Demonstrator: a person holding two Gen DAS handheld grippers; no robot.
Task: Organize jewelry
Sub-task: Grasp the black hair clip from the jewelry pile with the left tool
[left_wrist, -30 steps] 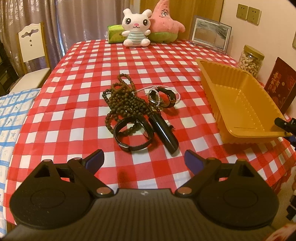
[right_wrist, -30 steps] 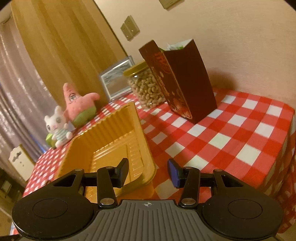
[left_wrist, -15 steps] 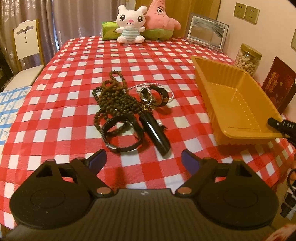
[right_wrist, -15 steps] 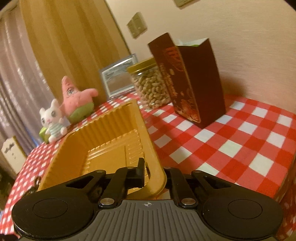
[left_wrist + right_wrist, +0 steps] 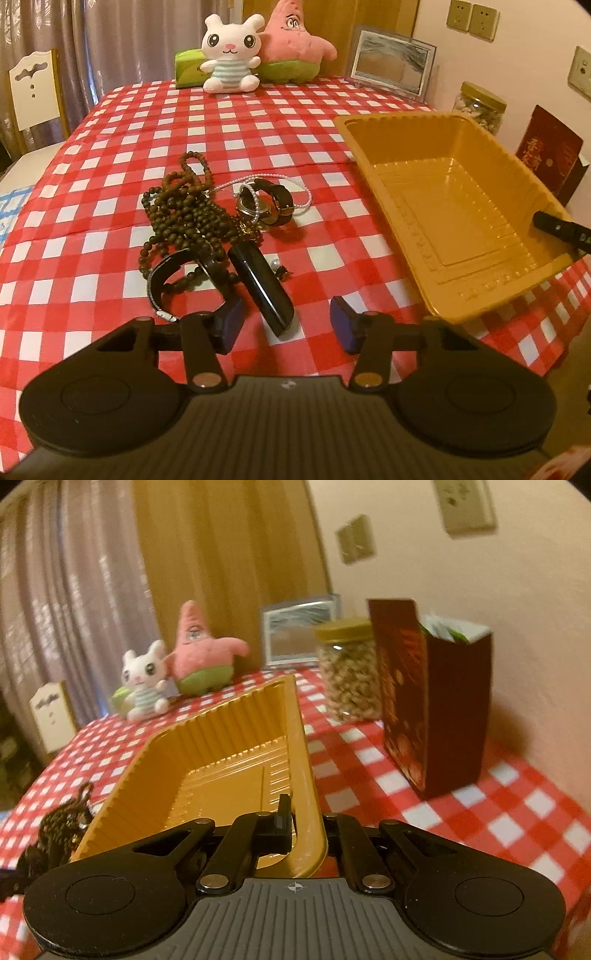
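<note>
A jewelry pile lies on the checked tablecloth: brown bead strands (image 5: 184, 214), a watch (image 5: 267, 203), a thin pearl strand (image 5: 299, 184), a black bangle (image 5: 173, 273) and a black glossy tube (image 5: 262, 284). My left gripper (image 5: 286, 326) hovers at the pile's near edge. Its jaws are closing, the tube's near end lies between them, and neither pad touches it. The empty yellow tray (image 5: 364, 162) stands to the right. My right gripper (image 5: 308, 827) is shut on the yellow tray (image 5: 207, 753) at its near corner rim, one finger inside and one outside.
Two plush toys (image 5: 229, 55) and a picture frame (image 5: 391, 70) stand at the table's far edge. A nut jar (image 5: 349, 672) and a dark red box (image 5: 436, 701) stand by the wall, right of the tray. A white chair (image 5: 33, 96) is at the far left.
My left gripper came closer to the pile and its jaws narrowed around the tube's end. The right gripper closed on the tray's rim, rolled level, and the tray swung toward the pile.
</note>
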